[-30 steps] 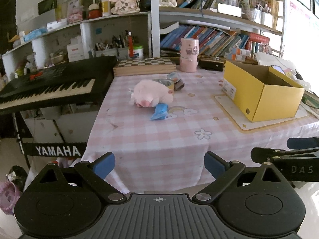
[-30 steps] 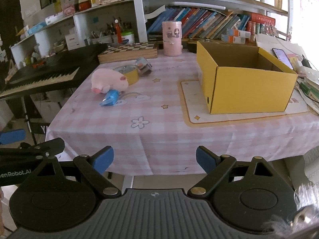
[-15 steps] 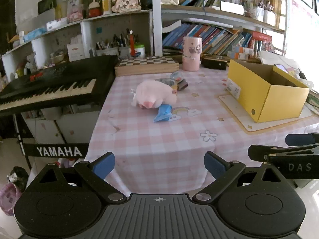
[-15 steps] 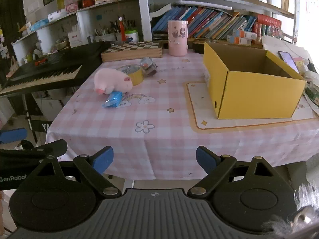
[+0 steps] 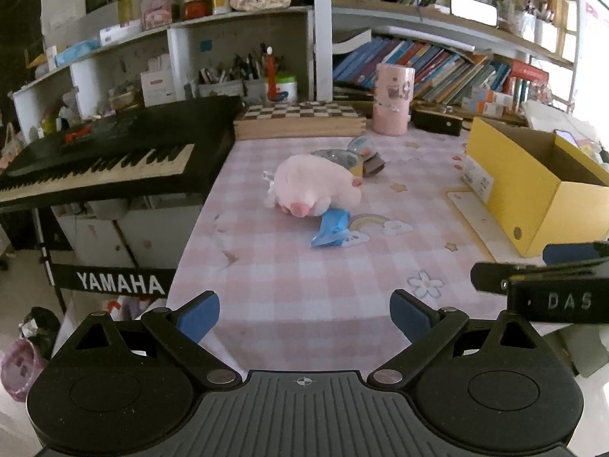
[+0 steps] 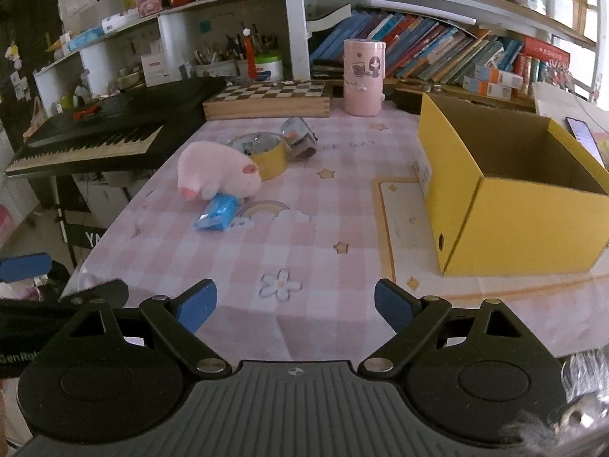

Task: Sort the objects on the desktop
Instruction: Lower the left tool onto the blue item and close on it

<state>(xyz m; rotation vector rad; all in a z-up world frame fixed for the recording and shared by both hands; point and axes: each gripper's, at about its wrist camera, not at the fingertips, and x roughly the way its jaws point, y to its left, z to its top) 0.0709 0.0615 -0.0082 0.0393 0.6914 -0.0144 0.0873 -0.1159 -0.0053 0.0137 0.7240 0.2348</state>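
Note:
A pink plush pig (image 5: 312, 186) (image 6: 217, 173) lies mid-table on the pink checked cloth (image 5: 304, 266). A blue packet (image 5: 330, 227) (image 6: 216, 213) rests against its front. Behind it stand a yellow tape roll (image 6: 266, 156) and a small snow globe (image 6: 300, 137). An open yellow box (image 6: 510, 186) (image 5: 533, 186), empty as far as I can see, sits on the right. My left gripper (image 5: 304, 314) hangs open over the near table edge, nothing between its fingers. My right gripper (image 6: 295, 306) is open too, over the near edge beside the box.
A black keyboard (image 5: 102, 152) juts along the table's left side. A chessboard box (image 6: 266, 99) and a pink cylinder (image 6: 363, 76) stand at the back, with crowded shelves behind. A pale mat (image 6: 403, 221) lies under the box.
Both grippers have moved forward toward the table; the pig, packet and box appear larger and nearer. Jaws stay open as before.

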